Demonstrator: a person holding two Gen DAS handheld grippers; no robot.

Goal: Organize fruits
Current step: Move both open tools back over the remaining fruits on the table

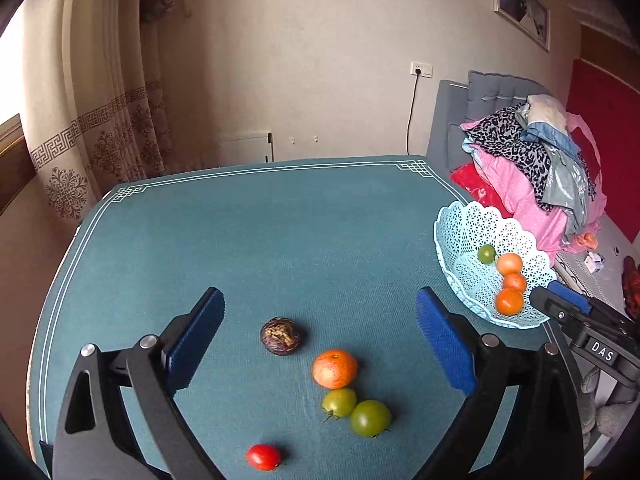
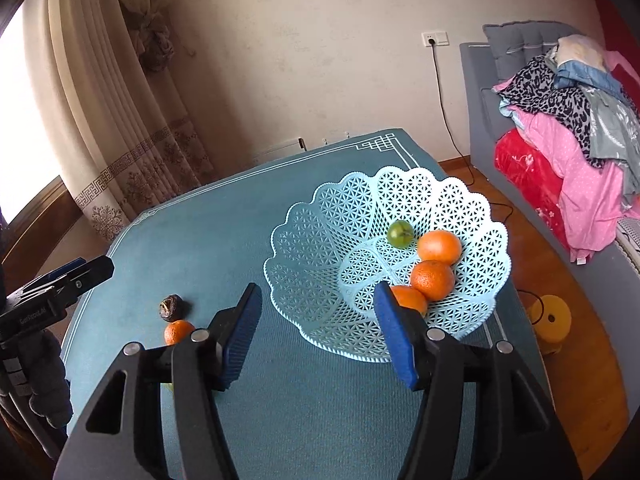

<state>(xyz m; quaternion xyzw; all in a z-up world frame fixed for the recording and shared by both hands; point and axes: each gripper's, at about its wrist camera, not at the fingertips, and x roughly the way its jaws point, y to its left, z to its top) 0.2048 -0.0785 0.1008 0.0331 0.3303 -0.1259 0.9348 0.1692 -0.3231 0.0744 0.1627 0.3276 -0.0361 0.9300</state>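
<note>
The left gripper (image 1: 320,344) hangs above the blue table (image 1: 248,232) with its jaws spread wide and nothing between the pads. Below the gap, on the cloth, lie the loose fruits: a dark, wrinkled round fruit (image 1: 280,336) nearest the middle of the gap, an orange (image 1: 335,369) just to its right and nearer, and two green tomatoes (image 1: 339,402) touching each other nearer still, the left one with its stem end pointing toward the near left. A small red tomato (image 1: 263,457) lies apart at the near edge, its long axis running left to right.

The right gripper (image 2: 318,334) stands partly open and empty over the near rim of the pale blue lattice basket (image 2: 320,248), which sits on the right side of the table. No earlier view is given, so nothing more can be said of its jaws than that gap. Inside the basket, along the right wall, three oranges (image 2: 433,280) lie in a row running near to far, each touching the next; the nearest one is partly hidden behind the gripper's right finger (image 2: 394,332). A small green tomato (image 2: 400,233) sits at the far end, just beside the farthest orange, stem side up. The oranges look bright and slightly dimpled.
</note>
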